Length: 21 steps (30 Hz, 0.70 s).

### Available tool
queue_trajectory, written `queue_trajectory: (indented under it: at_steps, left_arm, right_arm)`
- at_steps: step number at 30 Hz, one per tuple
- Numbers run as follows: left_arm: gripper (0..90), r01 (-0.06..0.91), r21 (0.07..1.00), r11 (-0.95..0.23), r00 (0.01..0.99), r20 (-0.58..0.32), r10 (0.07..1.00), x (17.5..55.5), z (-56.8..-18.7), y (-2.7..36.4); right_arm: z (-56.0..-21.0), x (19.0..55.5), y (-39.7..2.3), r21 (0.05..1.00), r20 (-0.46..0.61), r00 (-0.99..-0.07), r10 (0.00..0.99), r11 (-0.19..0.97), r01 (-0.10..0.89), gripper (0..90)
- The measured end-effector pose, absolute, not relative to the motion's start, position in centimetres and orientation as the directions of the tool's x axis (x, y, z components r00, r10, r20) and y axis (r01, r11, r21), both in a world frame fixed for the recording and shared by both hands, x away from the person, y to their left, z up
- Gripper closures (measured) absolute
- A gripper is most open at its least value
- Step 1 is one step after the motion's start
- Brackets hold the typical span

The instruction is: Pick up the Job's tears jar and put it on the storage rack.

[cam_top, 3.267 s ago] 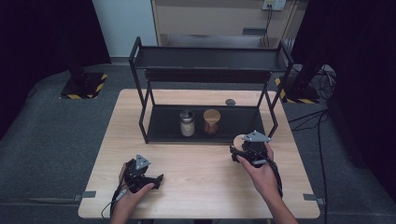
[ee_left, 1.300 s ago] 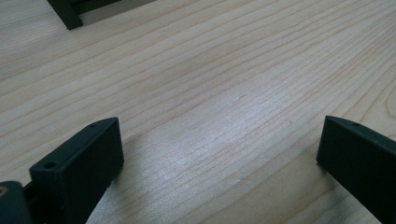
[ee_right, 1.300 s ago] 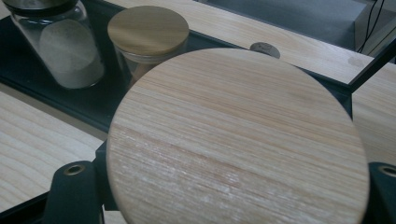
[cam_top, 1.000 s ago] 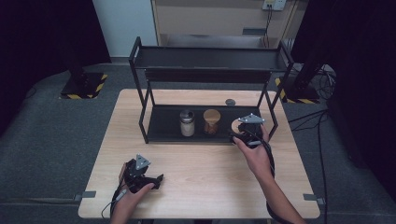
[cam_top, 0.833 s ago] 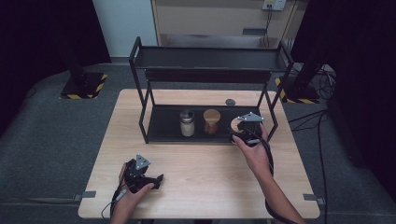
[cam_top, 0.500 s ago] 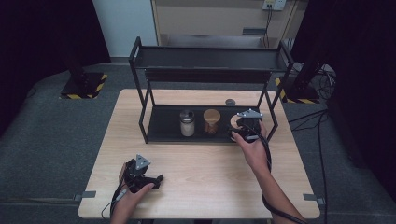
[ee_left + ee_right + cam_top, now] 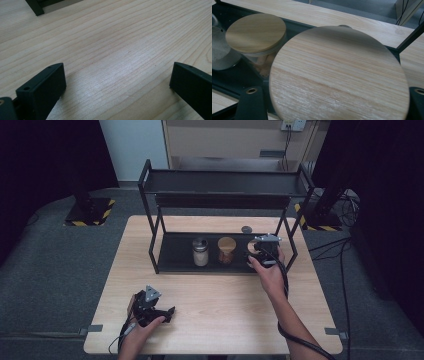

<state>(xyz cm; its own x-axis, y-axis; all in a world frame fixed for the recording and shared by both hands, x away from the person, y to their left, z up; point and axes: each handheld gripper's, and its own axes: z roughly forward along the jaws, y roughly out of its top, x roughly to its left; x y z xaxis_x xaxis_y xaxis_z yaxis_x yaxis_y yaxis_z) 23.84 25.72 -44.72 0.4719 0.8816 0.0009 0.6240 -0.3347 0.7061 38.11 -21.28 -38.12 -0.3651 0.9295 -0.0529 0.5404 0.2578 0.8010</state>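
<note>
Currently the right gripper is at the right end of the lower shelf of the black metal two-tier rack, which stands on the light wooden surface. Its jaws pinch a clear jar with a round wooden lid; in the right gripper view the lid spans the whole gap between the two black jaws, whose tips show at the lower left and lower right corners. In the high view this jar is largely covered by the gripper and the person's right hand. Whether its base rests on the shelf cannot be told.

Just beside the held jar, toward the middle of the lower shelf, stands a second clear jar with a flat wooden lid and pale brown contents. Next to that one stands a clear glass jar with a silver metal cap and white contents. The three containers form a row along the shelf, close together; the pictures do not settle whether the held jar touches its neighbour.

A small dark round object lies on the surface behind the rack.

The left gripper lies low over the near left part of the surface, well apart from the rack, gripped by the person's left hand. Its jaws are spread wide, with nothing but bare wood grain between them in the left gripper view. One black foot of the rack shows at the top left corner of that view.
</note>
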Motion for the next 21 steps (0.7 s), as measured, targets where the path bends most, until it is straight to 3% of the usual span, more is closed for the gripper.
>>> queue_trajectory:
  at_steps: [21]
  left_arm:
    - [0.0, 0.624, 0.706, -0.335, 0.472, 0.0, 0.882, 23.9, -44.7, 25.7]
  right_arm:
    - [-38.2, 39.8, -21.1, 0.8, -0.049, -0.338, 0.94, 0.239, 0.55, 25.8]
